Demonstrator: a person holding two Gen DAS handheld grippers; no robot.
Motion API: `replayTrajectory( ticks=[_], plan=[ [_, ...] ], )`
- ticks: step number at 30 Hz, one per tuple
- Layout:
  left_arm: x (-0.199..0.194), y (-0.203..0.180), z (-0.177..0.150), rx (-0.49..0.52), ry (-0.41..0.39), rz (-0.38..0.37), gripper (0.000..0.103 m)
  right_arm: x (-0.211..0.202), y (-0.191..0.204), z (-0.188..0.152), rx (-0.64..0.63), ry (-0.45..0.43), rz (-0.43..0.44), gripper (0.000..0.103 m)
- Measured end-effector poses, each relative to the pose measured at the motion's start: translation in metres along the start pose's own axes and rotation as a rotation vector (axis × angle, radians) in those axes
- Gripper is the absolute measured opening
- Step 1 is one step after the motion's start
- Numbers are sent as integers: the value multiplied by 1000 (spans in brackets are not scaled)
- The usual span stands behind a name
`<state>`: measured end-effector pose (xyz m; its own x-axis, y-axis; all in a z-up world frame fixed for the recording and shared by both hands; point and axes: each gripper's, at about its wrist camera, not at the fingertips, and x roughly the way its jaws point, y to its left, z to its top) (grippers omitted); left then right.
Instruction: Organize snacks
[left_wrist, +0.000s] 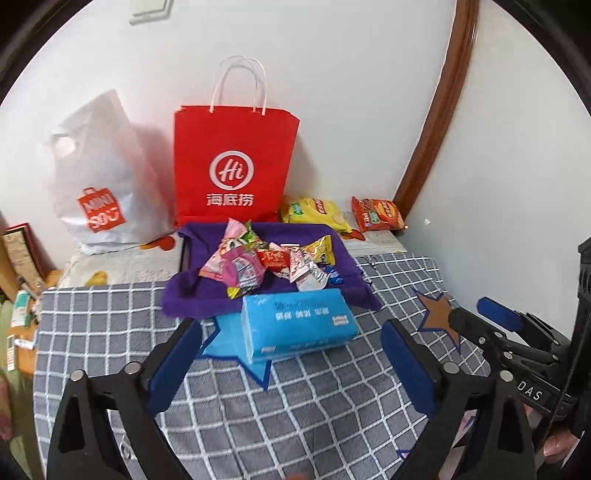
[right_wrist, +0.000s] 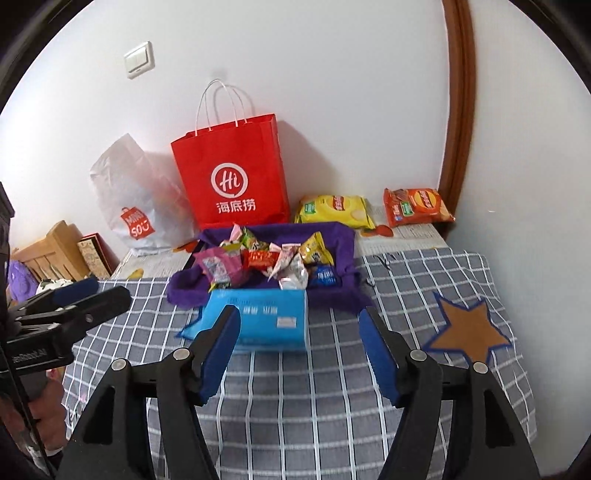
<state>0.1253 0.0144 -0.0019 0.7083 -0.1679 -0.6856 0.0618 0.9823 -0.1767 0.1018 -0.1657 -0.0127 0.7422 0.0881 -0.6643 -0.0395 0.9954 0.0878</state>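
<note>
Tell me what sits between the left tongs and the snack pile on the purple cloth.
The blue tissue pack lies on the checked tablecloth directly between the open left tongs and the pile of small snack packets on the purple cloth. Its far edge overlaps the cloth's near edge.

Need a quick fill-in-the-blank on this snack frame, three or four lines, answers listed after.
1. The small snack packets lie piled in a tray lined with ____ cloth.
2. The red paper bag stands against the wall, and its handles are ____.
3. Near the door frame lie two chip bags: a yellow chip bag and an ____ one.
4. Both grippers' jaws hold ____.

Answers: purple; white; orange; nothing
</note>
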Motion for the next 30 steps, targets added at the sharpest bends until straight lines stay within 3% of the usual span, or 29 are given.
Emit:
replayTrajectory(
  ticks=[3, 8, 18, 30],
  plan=[
    [-11, -6, -13, -3, -9, 26, 99, -11, -3, -12, 8, 0, -21, 83],
    [-24, -14, -28, -17, -11, 30, 100, -34, -5, -28, -11, -35, -31, 93],
    [-51, -36, -50, 20, -54, 87, 101, -67, -11, -51, 0, -113, -82, 100],
    [-66, -45, -57, 36, -74, 107, 101, -81, -14, -56, 15, -108, -63, 100]
  ],
)
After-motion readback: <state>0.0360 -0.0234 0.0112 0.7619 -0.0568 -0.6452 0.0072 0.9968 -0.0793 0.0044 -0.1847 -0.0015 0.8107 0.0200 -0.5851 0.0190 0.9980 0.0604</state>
